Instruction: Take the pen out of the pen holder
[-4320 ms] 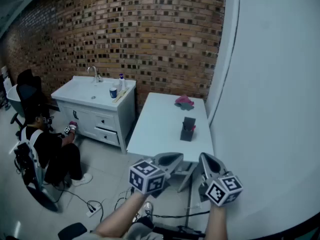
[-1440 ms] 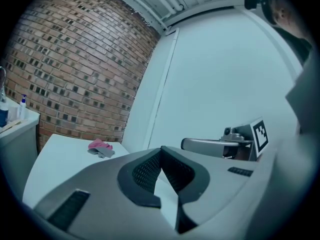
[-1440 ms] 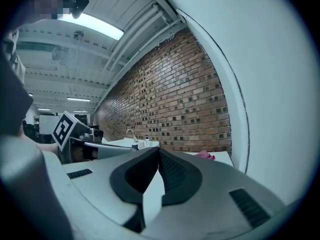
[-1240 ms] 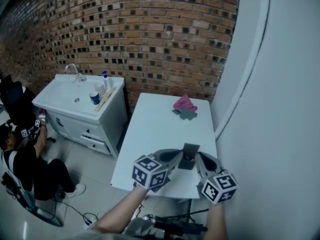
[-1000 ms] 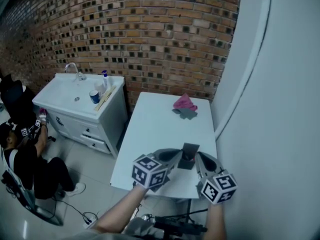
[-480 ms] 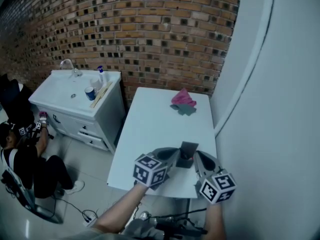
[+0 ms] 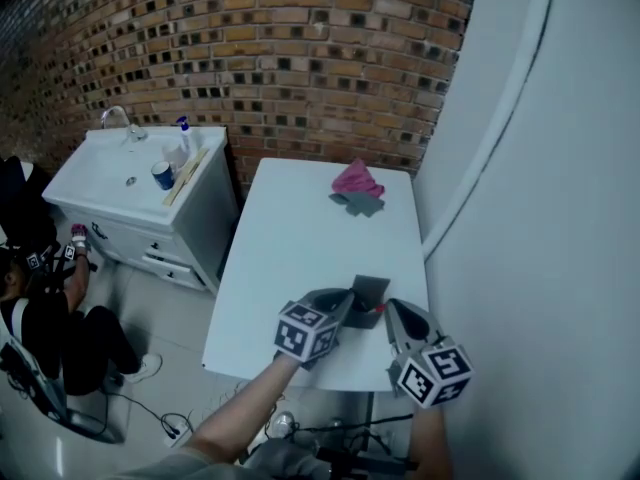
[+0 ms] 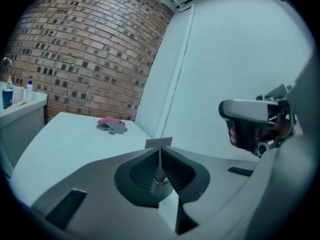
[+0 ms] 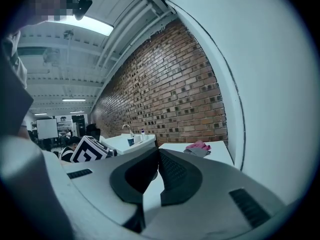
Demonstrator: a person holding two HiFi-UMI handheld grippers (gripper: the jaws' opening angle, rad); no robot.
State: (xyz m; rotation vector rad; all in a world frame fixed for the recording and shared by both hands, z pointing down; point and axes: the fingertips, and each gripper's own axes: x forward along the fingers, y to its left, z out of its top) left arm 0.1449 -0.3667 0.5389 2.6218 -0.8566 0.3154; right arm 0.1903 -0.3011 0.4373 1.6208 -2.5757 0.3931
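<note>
L hand-held gripper [image 7: 347,300] dropped nearer pen holder [image 7: 372,290].

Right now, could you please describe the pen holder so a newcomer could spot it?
Find the white table that runs out from the brick wall. The pen holder stands near its front edge, on the right. It is a small, upright dark grey box, unlike the pink and grey cloths lying at the far end.
</note>
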